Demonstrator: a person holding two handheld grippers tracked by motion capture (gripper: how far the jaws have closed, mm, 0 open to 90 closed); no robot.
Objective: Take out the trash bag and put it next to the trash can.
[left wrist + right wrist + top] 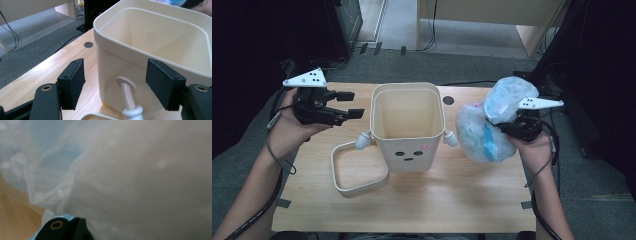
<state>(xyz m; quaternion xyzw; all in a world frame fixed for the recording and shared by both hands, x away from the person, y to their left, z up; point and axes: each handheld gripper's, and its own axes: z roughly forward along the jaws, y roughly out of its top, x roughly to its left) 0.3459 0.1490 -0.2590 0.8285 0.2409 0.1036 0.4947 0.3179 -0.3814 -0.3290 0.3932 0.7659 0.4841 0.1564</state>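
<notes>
Plastic bag (486,127) hung bunched in our right gripper (512,131), clamped just right of the cream bin (408,127), while our left gripper (349,105) stood open, empty, beside it.

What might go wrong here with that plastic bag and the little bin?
The right gripper pinches only a fold of the crumpled plastic bag, so it may slip free. The bag looks bulky beside the bin and could snag the rim. The left gripper, open, isn't holding the bin, which might tip.
</notes>
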